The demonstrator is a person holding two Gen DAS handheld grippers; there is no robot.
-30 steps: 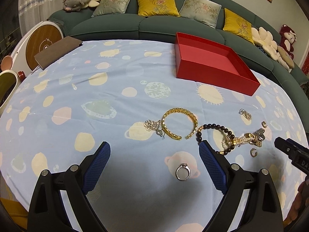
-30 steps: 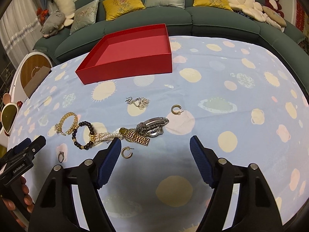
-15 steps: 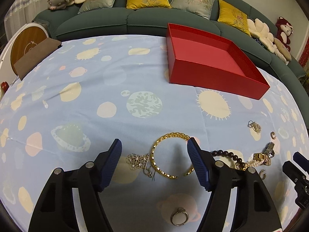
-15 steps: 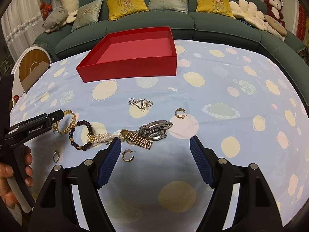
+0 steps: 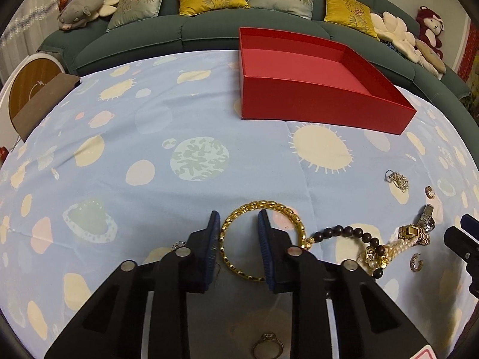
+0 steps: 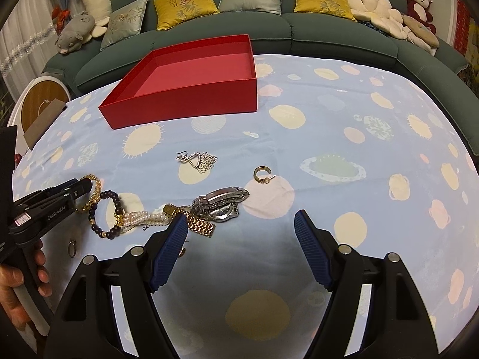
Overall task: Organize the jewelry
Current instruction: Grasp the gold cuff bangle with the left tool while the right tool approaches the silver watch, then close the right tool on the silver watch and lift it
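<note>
Gold bangle (image 5: 263, 239) between the closing left hand-held gripper (image 5: 238, 240) jaws.
One red box (image 6: 191, 80), two watches; only the right view shows the wide, empty right hand-held gripper (image 6: 241, 246).

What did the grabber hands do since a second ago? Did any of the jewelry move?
The left gripper moved forward past the silver ring to the gold bangle, and its jaws are closing on the bangle's left side: one finger outside, one inside the loop. Nothing is lifted yet. The right gripper stayed open and hardly moved. The jewelry pieces and the empty red box stayed where they were.
</note>
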